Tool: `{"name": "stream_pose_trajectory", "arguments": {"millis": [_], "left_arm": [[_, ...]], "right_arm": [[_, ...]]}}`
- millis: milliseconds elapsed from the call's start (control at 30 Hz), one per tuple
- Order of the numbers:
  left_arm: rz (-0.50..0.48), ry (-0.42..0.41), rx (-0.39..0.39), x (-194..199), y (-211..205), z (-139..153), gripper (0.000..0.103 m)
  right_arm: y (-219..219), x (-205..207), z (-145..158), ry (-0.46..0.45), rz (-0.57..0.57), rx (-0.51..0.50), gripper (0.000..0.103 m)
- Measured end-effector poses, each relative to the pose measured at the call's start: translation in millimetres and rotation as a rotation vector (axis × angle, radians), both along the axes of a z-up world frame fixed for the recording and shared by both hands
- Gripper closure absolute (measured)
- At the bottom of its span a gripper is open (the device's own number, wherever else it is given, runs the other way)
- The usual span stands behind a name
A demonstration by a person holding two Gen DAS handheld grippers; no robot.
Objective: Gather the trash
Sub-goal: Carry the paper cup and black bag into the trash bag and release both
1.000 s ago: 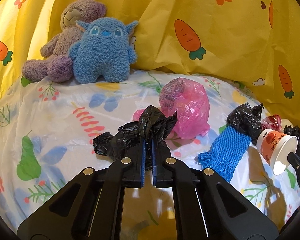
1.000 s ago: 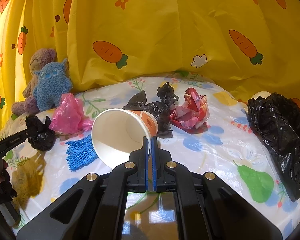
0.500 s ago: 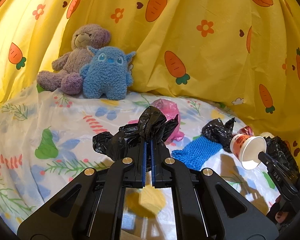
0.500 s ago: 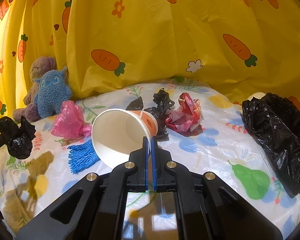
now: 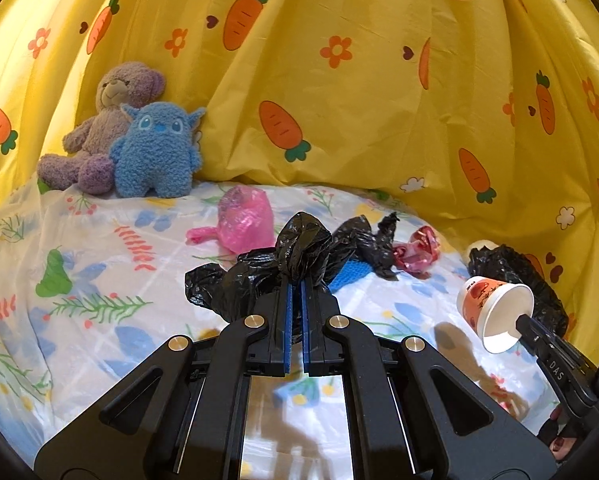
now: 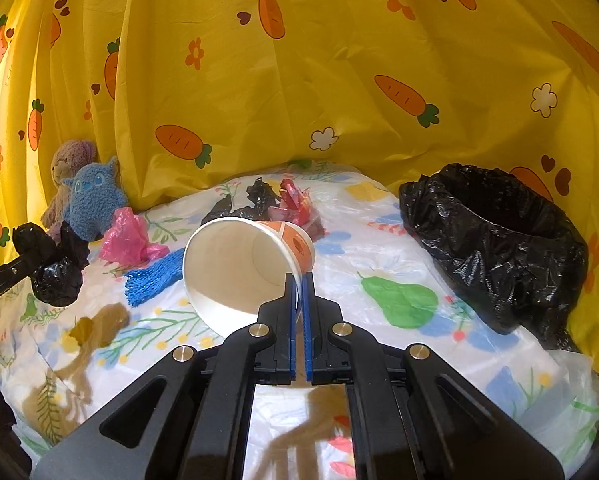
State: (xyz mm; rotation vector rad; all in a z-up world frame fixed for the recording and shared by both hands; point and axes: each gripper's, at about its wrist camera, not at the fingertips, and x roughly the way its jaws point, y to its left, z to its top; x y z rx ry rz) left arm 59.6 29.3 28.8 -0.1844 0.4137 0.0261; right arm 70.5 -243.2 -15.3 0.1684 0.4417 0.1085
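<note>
My left gripper (image 5: 296, 286) is shut on a crumpled black plastic bag (image 5: 259, 272), held above the table; the right wrist view has the same black plastic bag (image 6: 53, 268) at far left. My right gripper (image 6: 298, 278) is shut on the rim of a white and orange paper cup (image 6: 243, 268), tipped with its mouth toward the camera; this paper cup (image 5: 495, 312) also hangs at the right of the left wrist view. A black-lined trash bin (image 6: 499, 248) stands open at the right. On the table lie a pink bag (image 5: 243, 220), a blue mesh net (image 6: 155, 276), black scraps (image 5: 371, 240) and a red wrapper (image 6: 295, 204).
A purple teddy (image 5: 107, 128) and a blue plush monster (image 5: 155, 152) sit at the back left against a yellow carrot-print curtain (image 5: 339, 80). The table (image 5: 79, 280) wears a glossy floral plastic cover. A clear plastic sheet (image 6: 571, 376) lies near the bin's base.
Both grippers have moved back and to the right with their loads. The bin now shows fuller in the right wrist view, and the litter on the table looks farther off in the left wrist view.
</note>
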Motion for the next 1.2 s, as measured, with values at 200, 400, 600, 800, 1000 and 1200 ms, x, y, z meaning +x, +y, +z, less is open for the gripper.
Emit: {"name": "stream_pose_trajectory", "arguments": {"millis": [200,400,600,800,1000,1200], "left_arm": [[-0.173,0.016,-0.015,15,-50,2,0.1],[-0.364,-0.009,-0.002,42,-124,20,0.1],[-0.529,-0.039,-0.024,79,-197,37,0.1],[-0.67,-0.042,-0.126,127,-257,38,0.1],[-0.772,0.004,-0.203,168,-303,22,0.1],[-0.803,0.082,-0.219,194,-329,-3,0.1]], "right_arm": [[-22,-7,3,-0.019,-0.059,-0.009,0.099],[-60,-4,19,-0.076,-0.206,-0.063,0.099],[-112,14,31,-0.114,-0.392,-0.1,0.099],[-162,42,25,-0.065,-0.496,-0.084,0.099],[-187,66,17,-0.038,-0.562,-0.119,0.099],[-194,84,8,-0.011,-0.581,-0.148,0.099]]}}
